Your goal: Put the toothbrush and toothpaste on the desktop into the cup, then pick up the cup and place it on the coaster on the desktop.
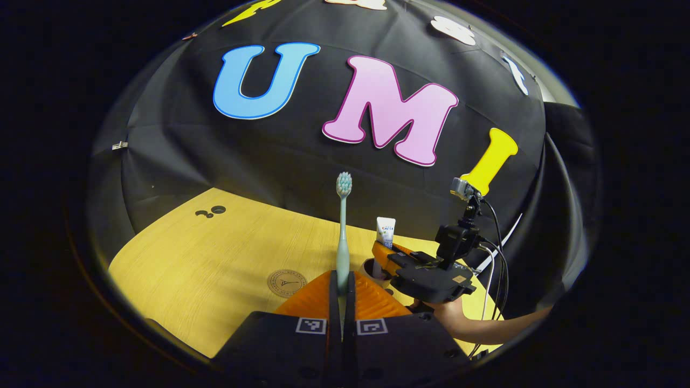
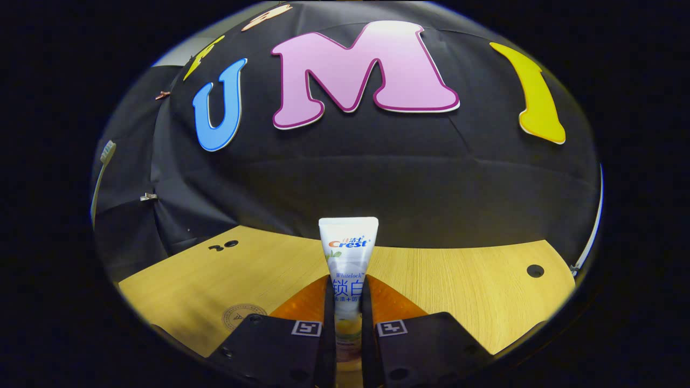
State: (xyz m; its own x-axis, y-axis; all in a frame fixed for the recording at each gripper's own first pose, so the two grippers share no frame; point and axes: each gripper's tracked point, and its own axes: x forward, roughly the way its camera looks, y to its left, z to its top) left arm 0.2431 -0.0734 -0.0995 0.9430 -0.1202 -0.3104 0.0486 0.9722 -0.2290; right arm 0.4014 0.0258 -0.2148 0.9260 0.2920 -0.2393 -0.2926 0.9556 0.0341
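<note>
Pale blue-green plastic toothbrush (image 1: 343,231) is standing upright, bristle head on top, its lower handle pinched between the two closed fingers of the left gripper (image 1: 342,302); the handle's end is hidden between the fingers. White toothpaste tube (image 2: 347,269) is standing upright, crimped end up, clamped between the fingers of the right gripper (image 2: 347,323); its cap end is running out of sight below. In the left gripper view the right gripper (image 1: 426,269) is sitting just to the right, a bare forearm (image 1: 485,326) behind it, tube tip (image 1: 385,231) poking above it. A dark cup rim (image 1: 371,267) is barely showing between the grippers, too obscured to describe. Round tan coaster (image 1: 287,283) with a printed emblem is lying flat on the light wooden desktop (image 1: 215,258), left of the left gripper; in the right gripper view the coaster (image 2: 243,316) is partly cut off by a finger.
</note>
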